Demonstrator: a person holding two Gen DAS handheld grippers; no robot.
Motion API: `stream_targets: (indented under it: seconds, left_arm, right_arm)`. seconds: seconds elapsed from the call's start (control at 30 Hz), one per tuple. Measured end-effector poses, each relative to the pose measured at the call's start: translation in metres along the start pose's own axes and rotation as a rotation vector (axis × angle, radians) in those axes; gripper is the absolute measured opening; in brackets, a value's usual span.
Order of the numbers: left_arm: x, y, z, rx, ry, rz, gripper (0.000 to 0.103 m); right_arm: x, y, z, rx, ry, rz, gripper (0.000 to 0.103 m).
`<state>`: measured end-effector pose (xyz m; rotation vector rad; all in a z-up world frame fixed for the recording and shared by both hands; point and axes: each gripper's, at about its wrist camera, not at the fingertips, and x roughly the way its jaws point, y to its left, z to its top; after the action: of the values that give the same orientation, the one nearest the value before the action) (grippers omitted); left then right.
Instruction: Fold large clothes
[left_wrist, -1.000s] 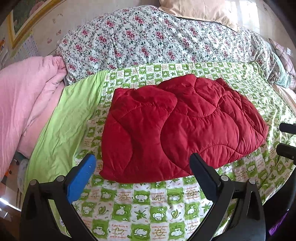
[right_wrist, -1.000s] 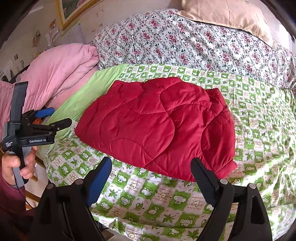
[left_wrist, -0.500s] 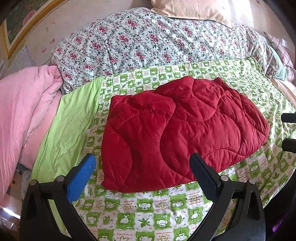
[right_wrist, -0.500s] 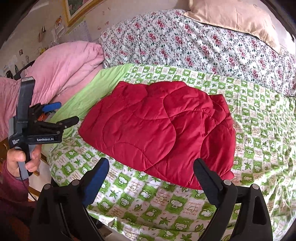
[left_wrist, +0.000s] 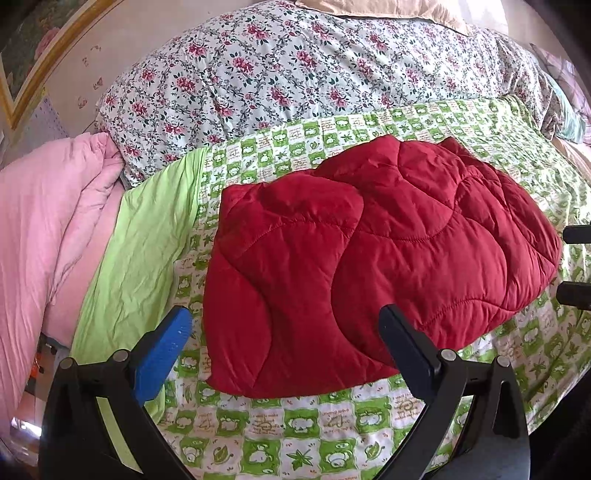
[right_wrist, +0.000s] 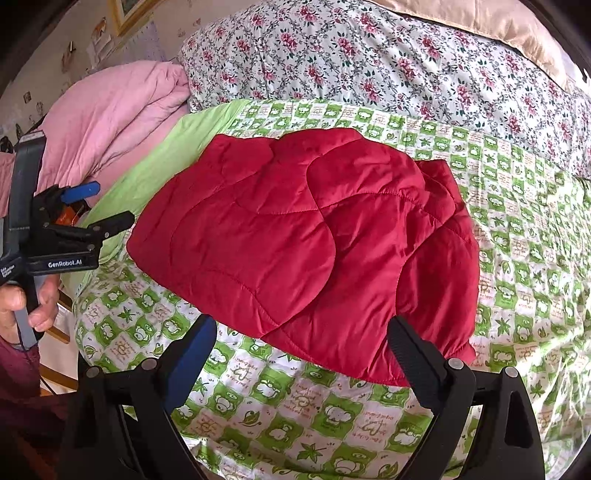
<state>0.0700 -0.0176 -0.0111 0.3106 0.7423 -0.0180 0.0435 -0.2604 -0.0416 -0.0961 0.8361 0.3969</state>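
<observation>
A red quilted jacket (left_wrist: 369, 254) lies folded into a rough rectangle on the green patterned bedspread (left_wrist: 303, 424); it also shows in the right wrist view (right_wrist: 306, 243). My left gripper (left_wrist: 284, 328) is open and empty, just in front of the jacket's near edge. My right gripper (right_wrist: 301, 341) is open and empty, over the jacket's near edge. The left gripper also shows at the left of the right wrist view (right_wrist: 107, 210), held by a hand, beside the jacket's left end. The right gripper's fingertips (left_wrist: 576, 234) show at the right edge of the left wrist view.
A pink duvet (left_wrist: 40, 229) is heaped at the left of the bed. A floral quilt (left_wrist: 295, 70) lies rolled along the far side, with a beige pillow (right_wrist: 498, 26) behind it. A plain green sheet strip (left_wrist: 144, 254) lies left of the jacket.
Both grippers have moved closer to the jacket, which fills more of each view. The jacket has not moved and both grippers stay open.
</observation>
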Motion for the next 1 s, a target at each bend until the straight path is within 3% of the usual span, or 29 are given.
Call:
stream_targets:
  seconds: [1.0]
  left_arm:
    - [0.016, 0.001, 0.022, -0.011, 0.006, -0.028, 0.101]
  right_arm:
    - [0.008, 0.003, 0.035, -0.096, 0.019, -0.029, 0.097]
